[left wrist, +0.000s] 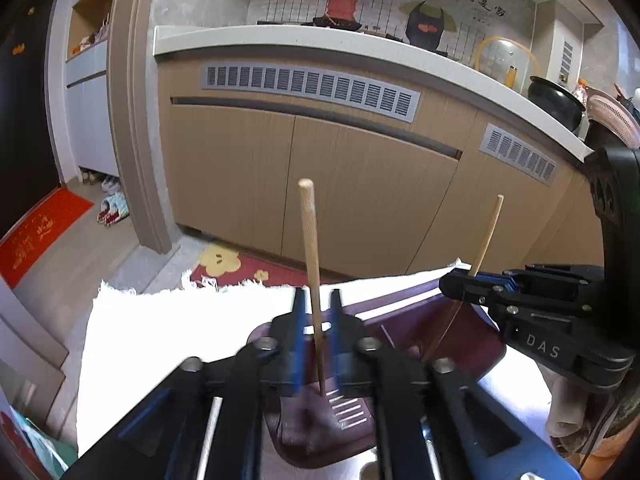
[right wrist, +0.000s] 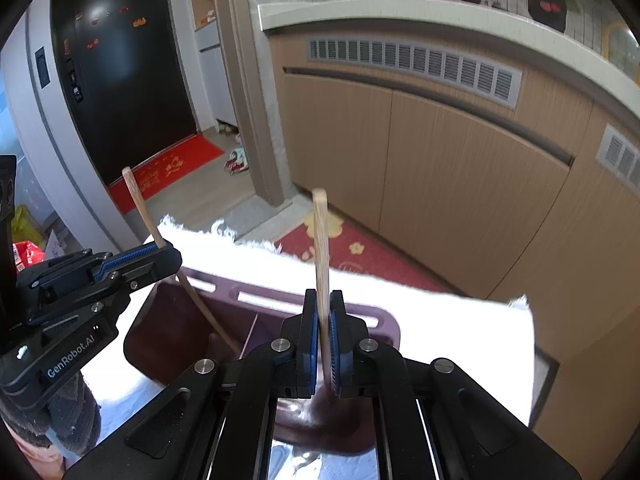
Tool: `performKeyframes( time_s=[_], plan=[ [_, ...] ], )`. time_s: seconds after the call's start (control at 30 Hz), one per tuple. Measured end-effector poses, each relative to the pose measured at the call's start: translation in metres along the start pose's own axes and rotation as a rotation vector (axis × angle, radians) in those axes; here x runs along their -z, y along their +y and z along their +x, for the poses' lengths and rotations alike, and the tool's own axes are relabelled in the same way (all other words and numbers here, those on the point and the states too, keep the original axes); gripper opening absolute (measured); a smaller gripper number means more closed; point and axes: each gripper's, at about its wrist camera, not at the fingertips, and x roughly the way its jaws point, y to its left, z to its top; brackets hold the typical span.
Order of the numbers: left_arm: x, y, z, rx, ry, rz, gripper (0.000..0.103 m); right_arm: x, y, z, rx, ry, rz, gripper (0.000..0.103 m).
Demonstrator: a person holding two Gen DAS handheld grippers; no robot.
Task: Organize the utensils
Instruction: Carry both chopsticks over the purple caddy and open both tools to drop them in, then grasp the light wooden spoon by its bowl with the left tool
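Left claw (left wrist: 316, 308) slackened around upright chopstick (left wrist: 310, 248), tip down in maroon utensil tray (left wrist: 452, 316) on white-clothed tabletop (left wrist: 180, 320), likely for release. Right claw (right wrist: 323, 312) clamped on second chopstick (right wrist: 321, 248), same tray.

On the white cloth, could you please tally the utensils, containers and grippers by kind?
Thin wooden chopsticks: 2 (left-held chopstick, right-held chopstick)
Dark maroon plastic utensil tray: 1
Black grippers with blue pads: 2 (left gripper, right gripper)
Total: 5
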Motion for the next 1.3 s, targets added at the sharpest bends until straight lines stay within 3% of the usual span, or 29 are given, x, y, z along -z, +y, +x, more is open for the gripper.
performKeyframes(
  time_s=[0.03,0.07,0.13,0.2,0.27,0.5,0.6,0.7,0.9,1.1,1.3],
  plan=[
    [0.001,0.001,-0.001,-0.002,-0.002,0.000,0.031,0.002,0.000,0.002,-0.006,0.012,0.000,0.008],
    [0.002,0.001,-0.002,-0.007,-0.005,-0.001,0.035,0.005,0.000,0.002,0.009,0.016,-0.004,0.012],
    [0.004,0.003,-0.006,-0.013,-0.010,-0.006,0.043,0.010,0.001,0.001,0.035,0.012,-0.018,0.024],
    [0.005,0.005,-0.012,-0.021,-0.016,-0.012,0.055,0.015,0.001,-0.004,0.054,0.001,-0.019,0.044],
    [0.008,0.008,-0.019,-0.027,-0.024,-0.028,0.064,0.019,-0.001,-0.013,0.069,-0.021,-0.015,0.053],
    [0.039,0.019,-0.052,-0.061,-0.022,-0.073,0.082,0.048,-0.003,-0.048,0.089,-0.057,0.008,0.057],
    [0.069,0.020,-0.061,-0.071,0.007,-0.079,0.082,0.070,0.004,-0.054,0.095,-0.043,0.000,0.058],
    [0.103,0.018,-0.064,-0.028,0.085,-0.078,0.082,0.100,0.016,-0.057,0.080,-0.012,-0.018,0.058],
    [0.150,0.001,-0.061,0.001,0.204,-0.013,0.076,0.150,0.034,-0.060,0.042,0.030,-0.014,0.058],
    [0.155,-0.003,-0.044,-0.010,0.261,-0.006,0.058,0.189,0.039,-0.071,0.032,0.041,0.014,0.058],
    [0.159,0.000,-0.018,-0.121,0.309,-0.013,0.048,0.208,0.025,-0.078,0.031,0.051,0.067,0.060]
  ],
)
